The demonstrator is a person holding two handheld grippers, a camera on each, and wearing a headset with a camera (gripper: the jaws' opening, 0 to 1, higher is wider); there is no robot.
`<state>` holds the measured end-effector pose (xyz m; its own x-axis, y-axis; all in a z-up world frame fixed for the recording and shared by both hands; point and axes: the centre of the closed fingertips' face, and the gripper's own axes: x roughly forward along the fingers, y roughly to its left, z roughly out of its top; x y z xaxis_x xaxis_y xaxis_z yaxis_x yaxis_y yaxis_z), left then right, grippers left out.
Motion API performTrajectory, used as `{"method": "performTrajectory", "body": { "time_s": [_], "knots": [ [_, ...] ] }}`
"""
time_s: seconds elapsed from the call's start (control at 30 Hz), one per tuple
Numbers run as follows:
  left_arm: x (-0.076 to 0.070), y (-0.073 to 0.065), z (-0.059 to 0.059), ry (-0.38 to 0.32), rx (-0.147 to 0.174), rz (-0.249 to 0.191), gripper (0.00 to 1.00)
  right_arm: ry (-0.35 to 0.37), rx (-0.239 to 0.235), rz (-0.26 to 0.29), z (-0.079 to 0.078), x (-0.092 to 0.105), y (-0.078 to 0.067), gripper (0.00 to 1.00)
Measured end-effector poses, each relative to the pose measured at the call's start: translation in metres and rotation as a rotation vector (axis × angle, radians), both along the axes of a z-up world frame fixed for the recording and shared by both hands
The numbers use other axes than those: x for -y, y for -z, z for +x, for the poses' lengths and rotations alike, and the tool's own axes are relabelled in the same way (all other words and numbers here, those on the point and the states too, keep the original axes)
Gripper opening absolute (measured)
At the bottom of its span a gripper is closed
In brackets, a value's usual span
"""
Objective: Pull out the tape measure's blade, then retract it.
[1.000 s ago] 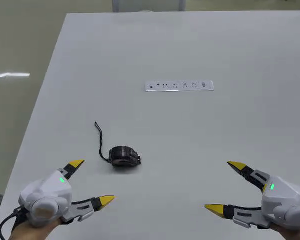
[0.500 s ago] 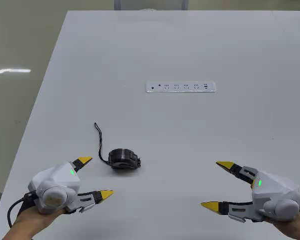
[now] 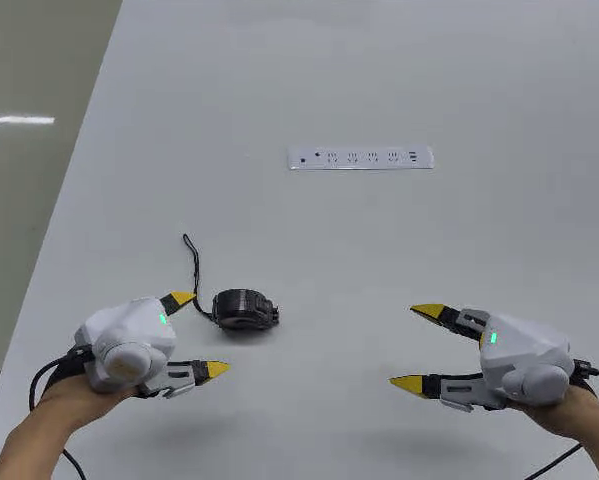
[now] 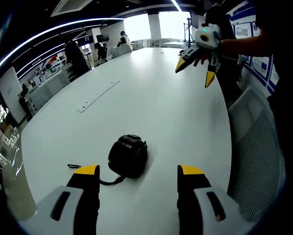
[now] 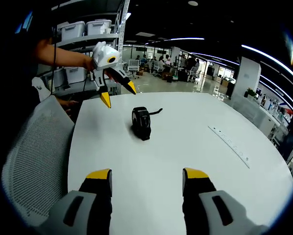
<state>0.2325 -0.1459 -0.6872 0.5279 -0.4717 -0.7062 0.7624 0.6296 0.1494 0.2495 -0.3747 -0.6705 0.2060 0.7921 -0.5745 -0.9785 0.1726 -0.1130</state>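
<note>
Approach to tape measure: both grippers empty, jaws spread wide.
Against the head view of one second earlier, the left gripper (image 3: 199, 334) has been brought forward, so that its upper jaw tip now lies just beside the tape measure (image 3: 244, 309). The right gripper (image 3: 417, 347) has been drawn inward but is well apart from it. The tape measure rests in the near left part of the white table (image 3: 379, 250); no blade is seen drawn out, and the wrist strap (image 3: 192, 262) trails away from the person. No contact is made, so the pull-out step is judged not yet begun, and a hold on the case is likely required first. Room is limited on the left, where the table edge runs near the left gripper. Bare surface lies open rightward and ahead up to the power strip (image 3: 360, 158).
</note>
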Motion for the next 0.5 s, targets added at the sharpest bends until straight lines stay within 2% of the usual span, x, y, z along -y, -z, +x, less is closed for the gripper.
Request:
{"method": "performTrajectory", "body": {
  "time_s": [0.13, 0.2, 0.33, 0.5],
  "knots": [
    [0.004, 0.005, 0.007, 0.035, -0.01, 0.021, 0.59, -0.023, -0.001, -0.002, 0.005, -0.008, 0.003, 0.56],
    [0.006, 0.008, 0.01, 0.055, -0.029, 0.024, 0.58, -0.035, -0.003, -0.002, 0.008, -0.013, 0.005, 0.55],
    [0.007, 0.012, 0.019, 0.092, -0.032, 0.066, 0.57, -0.059, -0.008, -0.005, 0.016, -0.021, 0.012, 0.54],
    [0.008, 0.017, 0.03, 0.12, -0.038, 0.086, 0.55, -0.087, -0.01, -0.005, 0.022, -0.032, 0.017, 0.52]
  ]
}}
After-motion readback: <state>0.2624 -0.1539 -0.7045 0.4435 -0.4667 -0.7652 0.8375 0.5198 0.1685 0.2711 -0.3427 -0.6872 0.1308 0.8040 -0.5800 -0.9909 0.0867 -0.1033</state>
